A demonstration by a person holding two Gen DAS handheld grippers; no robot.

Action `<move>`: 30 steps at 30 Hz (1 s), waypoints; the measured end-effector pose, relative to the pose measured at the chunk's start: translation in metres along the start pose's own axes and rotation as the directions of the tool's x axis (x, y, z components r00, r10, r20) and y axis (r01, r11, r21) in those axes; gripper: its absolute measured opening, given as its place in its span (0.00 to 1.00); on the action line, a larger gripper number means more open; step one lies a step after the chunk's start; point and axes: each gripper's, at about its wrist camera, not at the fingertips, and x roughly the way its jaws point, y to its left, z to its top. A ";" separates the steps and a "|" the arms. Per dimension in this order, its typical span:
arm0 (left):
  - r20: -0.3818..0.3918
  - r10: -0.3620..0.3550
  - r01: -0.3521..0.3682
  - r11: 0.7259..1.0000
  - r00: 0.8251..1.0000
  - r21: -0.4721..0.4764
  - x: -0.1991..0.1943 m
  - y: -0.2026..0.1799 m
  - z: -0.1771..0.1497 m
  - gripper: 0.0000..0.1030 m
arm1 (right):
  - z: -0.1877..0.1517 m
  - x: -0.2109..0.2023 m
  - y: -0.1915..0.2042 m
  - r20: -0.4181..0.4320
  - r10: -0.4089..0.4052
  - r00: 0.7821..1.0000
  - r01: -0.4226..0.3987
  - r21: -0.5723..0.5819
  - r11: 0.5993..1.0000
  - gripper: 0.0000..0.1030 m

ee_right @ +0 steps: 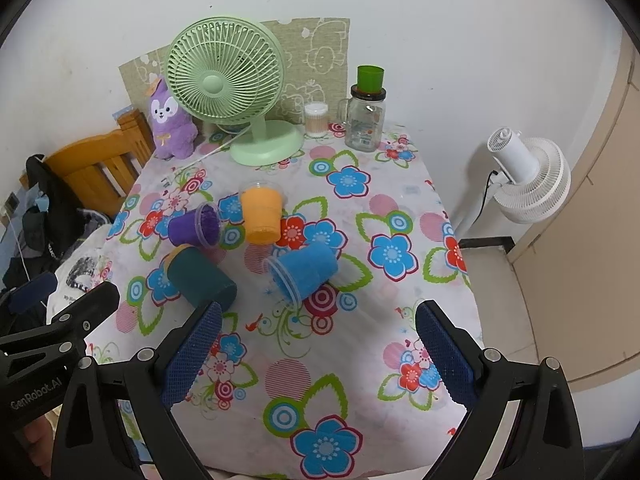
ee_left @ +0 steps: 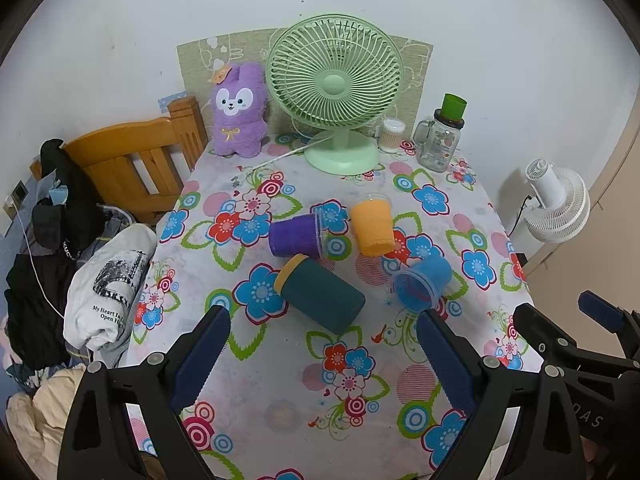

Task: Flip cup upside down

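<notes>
Right wrist view shows both claws, right claw and left claw, spread empty before toppled cups: approach step, next closing on the blue cup just ahead.

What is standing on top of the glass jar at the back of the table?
A green cup stands upright on the glass jar's dark lid. Whether anything is inside the cup cannot be seen.
</notes>
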 end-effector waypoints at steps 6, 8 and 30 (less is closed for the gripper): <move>0.005 0.007 -0.007 1.000 1.000 0.004 -0.001 -0.003 -0.002 0.92 | 0.000 0.002 0.001 -0.003 0.005 1.000 -0.005 -0.003 1.000 0.96; 0.005 0.007 -0.007 1.000 1.000 0.003 0.000 -0.001 -0.002 0.92 | 0.000 0.001 0.001 -0.001 0.004 1.000 -0.004 -0.002 1.000 0.96; 0.006 0.015 -0.015 1.000 1.000 0.020 0.001 -0.007 0.001 0.92 | 0.004 0.001 0.000 0.011 0.003 1.000 -0.003 0.009 1.000 0.96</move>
